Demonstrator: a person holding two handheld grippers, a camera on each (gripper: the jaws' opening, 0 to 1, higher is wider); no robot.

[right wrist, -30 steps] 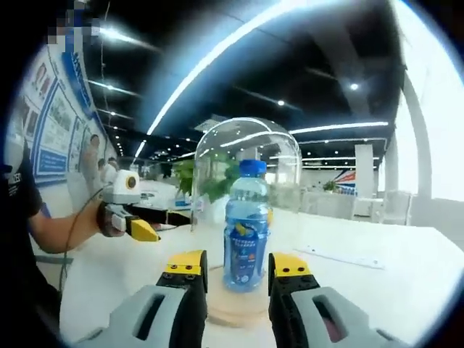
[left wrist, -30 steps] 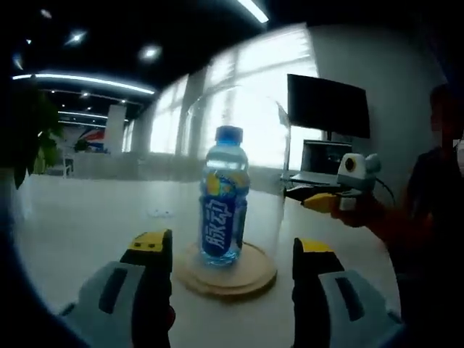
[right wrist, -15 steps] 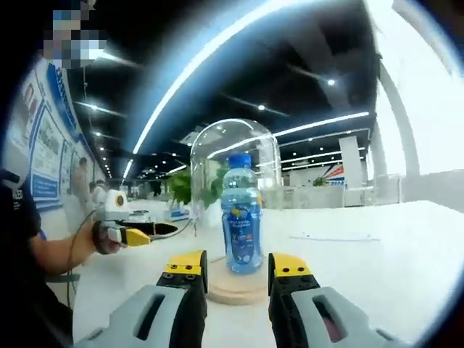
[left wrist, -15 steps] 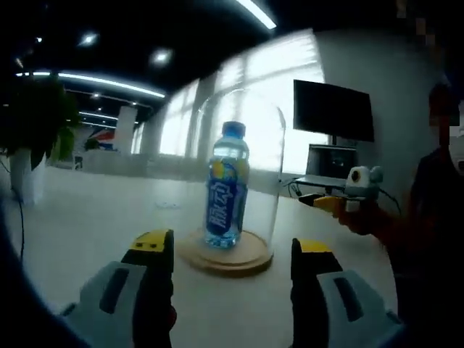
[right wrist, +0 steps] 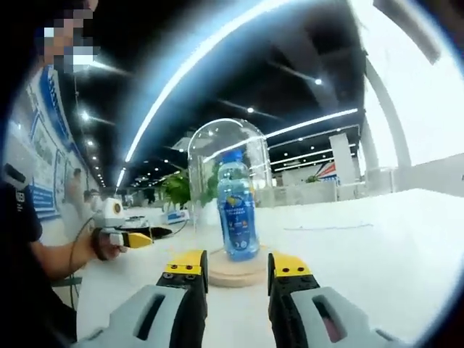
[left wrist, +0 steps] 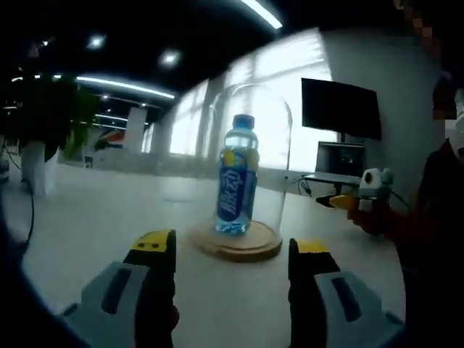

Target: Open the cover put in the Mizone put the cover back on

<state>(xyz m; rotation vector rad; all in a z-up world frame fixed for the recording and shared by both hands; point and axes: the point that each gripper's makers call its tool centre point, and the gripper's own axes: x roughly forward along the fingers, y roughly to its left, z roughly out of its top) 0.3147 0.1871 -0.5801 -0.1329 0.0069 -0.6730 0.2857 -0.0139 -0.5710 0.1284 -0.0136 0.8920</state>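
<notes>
Mizone bottle (left wrist: 237, 174) under the glass cover (left wrist: 250, 156) — ahead of both released hand-held grippers (left wrist: 230, 254) (right wrist: 237, 264), apart from them.

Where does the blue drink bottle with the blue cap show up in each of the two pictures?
Left gripper view: the blue drink bottle stands upright just right of centre, under the clear glass dome, beyond the open jaws.
Right gripper view: the same bottle stands upright near centre, just above the jaw tips.
Shared landmark: the round wooden base beneath the bottle, seen in both views.
</notes>
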